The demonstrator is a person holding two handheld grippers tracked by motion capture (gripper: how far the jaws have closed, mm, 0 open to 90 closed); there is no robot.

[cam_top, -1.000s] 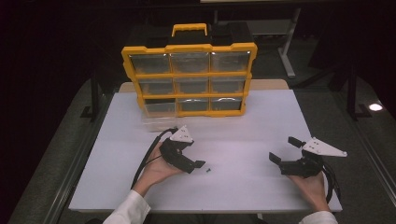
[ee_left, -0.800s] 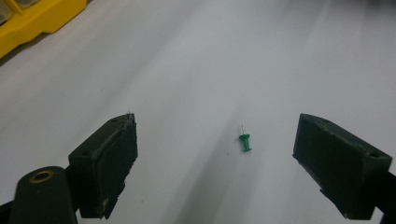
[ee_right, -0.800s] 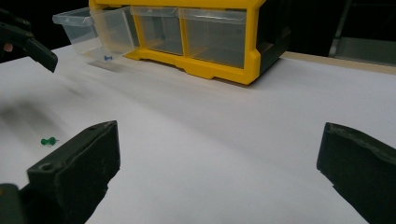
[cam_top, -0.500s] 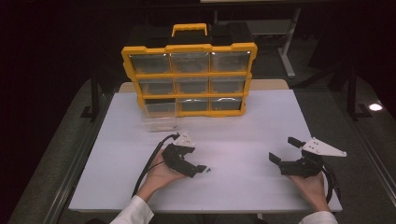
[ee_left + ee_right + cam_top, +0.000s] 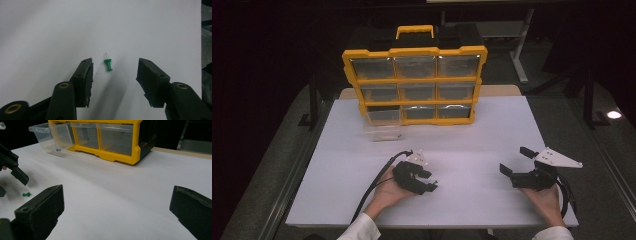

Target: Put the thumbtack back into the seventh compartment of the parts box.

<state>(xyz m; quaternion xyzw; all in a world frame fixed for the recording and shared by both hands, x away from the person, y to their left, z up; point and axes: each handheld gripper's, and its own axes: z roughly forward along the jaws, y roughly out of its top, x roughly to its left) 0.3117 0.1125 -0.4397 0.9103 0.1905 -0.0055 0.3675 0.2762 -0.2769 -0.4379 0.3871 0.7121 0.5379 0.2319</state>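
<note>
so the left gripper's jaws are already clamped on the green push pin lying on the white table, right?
Not clamped. In the left gripper view the green push pin lies on the white table between the jaws of the left gripper, which have just been closing, but bare table shows on both sides of it, so neither pad touches it.

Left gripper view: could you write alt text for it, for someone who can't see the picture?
A small green pushpin lies on a white table, between the two black jaws of the left claw, which have just been closing around it but do not touch it. The pin's metal point faces away from the camera.
</note>
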